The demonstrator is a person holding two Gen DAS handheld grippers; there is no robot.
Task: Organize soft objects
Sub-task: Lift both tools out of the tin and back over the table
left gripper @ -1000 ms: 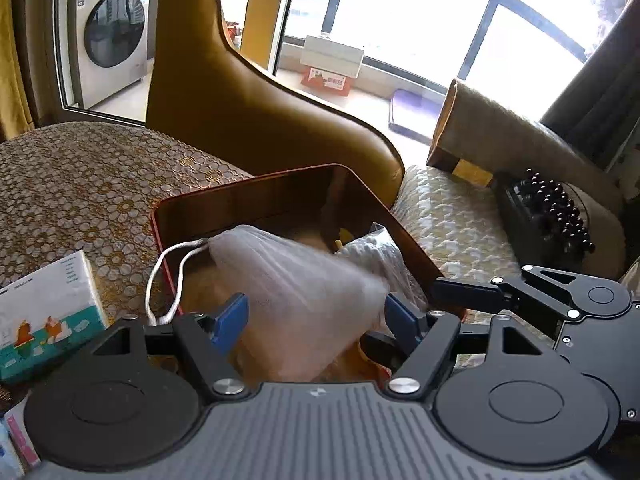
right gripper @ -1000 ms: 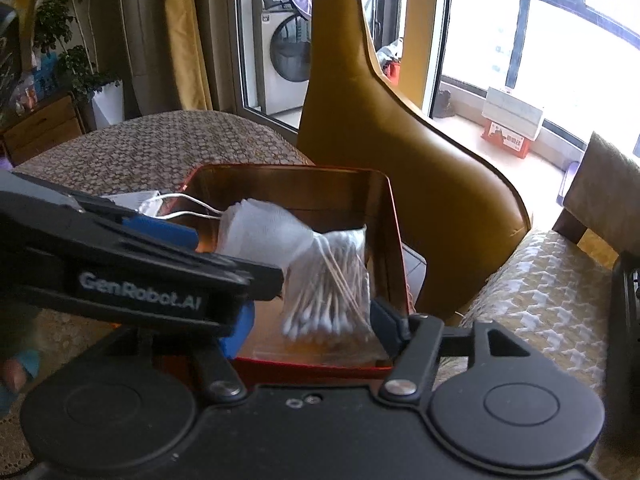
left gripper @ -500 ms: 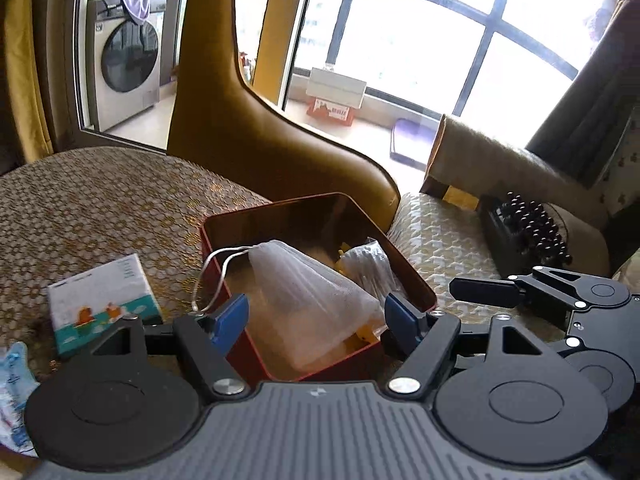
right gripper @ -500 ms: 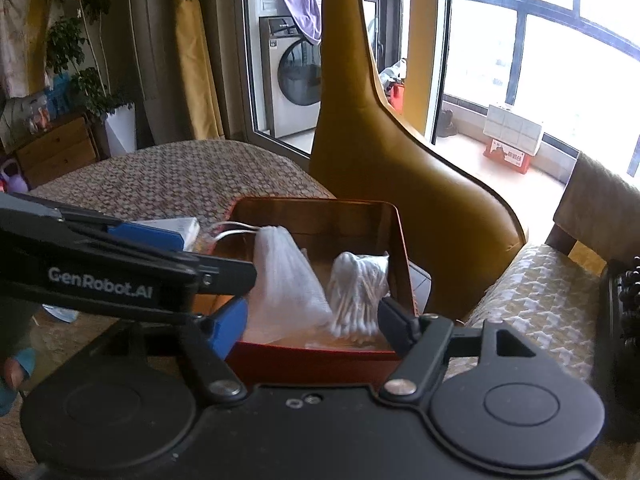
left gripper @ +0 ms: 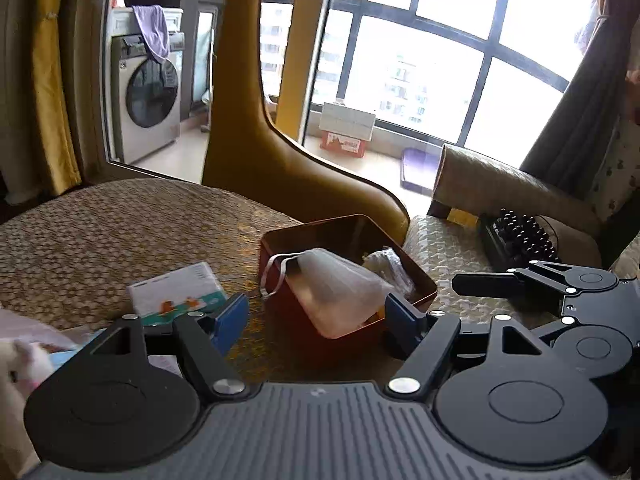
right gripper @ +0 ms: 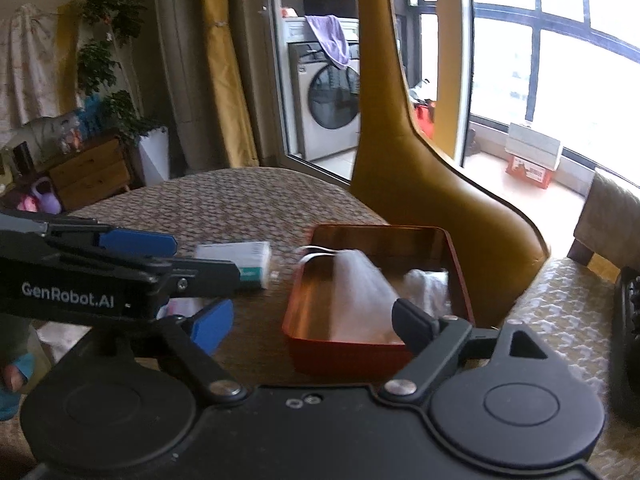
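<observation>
Your left hand-held gripper (left gripper: 314, 314) hangs open with nothing between its blue pads. Your right hand-held gripper (right gripper: 312, 318) has just been opening its jaws, and they too stand wide and hold nothing. Just ahead of both, the red tin (left gripper: 416, 276) sits on the table (left gripper: 120, 232), with the white mesh pouch (left gripper: 340, 292) and the bag of cotton swabs (left gripper: 386, 264) lying inside it. A tissue pack (left gripper: 176, 288) lies on the table ahead and to the left of your left one.
</observation>
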